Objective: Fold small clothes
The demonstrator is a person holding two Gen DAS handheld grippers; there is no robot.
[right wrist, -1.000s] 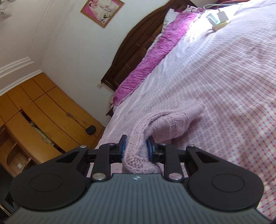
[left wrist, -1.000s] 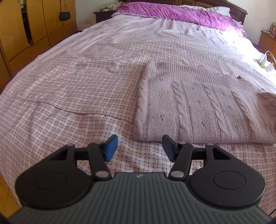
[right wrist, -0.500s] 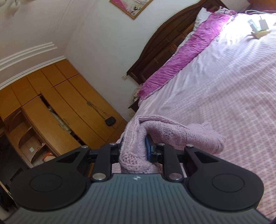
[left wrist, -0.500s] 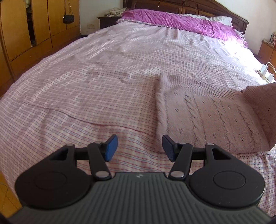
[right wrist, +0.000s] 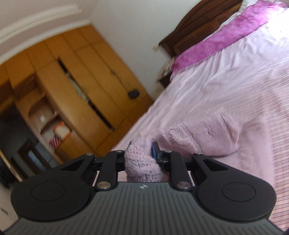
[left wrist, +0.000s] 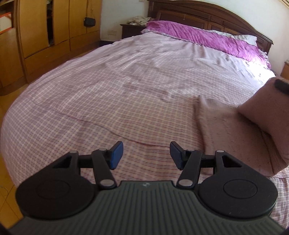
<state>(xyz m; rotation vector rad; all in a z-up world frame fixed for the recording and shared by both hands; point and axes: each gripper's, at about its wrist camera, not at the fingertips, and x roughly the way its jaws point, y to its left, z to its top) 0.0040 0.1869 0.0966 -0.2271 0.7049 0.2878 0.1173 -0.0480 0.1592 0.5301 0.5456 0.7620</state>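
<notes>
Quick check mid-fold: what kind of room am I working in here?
A home bedroom, by the look of it. The pink knit sweater lies on a large bed with a checked cover, a dark wooden headboard behind purple pillows, and a wooden wardrobe along the wall.

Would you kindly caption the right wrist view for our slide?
Right gripper shut on a pink knitted sweater, lifting its edge above the checked bedspread.

Bare bedspread (left wrist: 108, 94) lies open left of the sweater (left wrist: 225, 126).
</notes>
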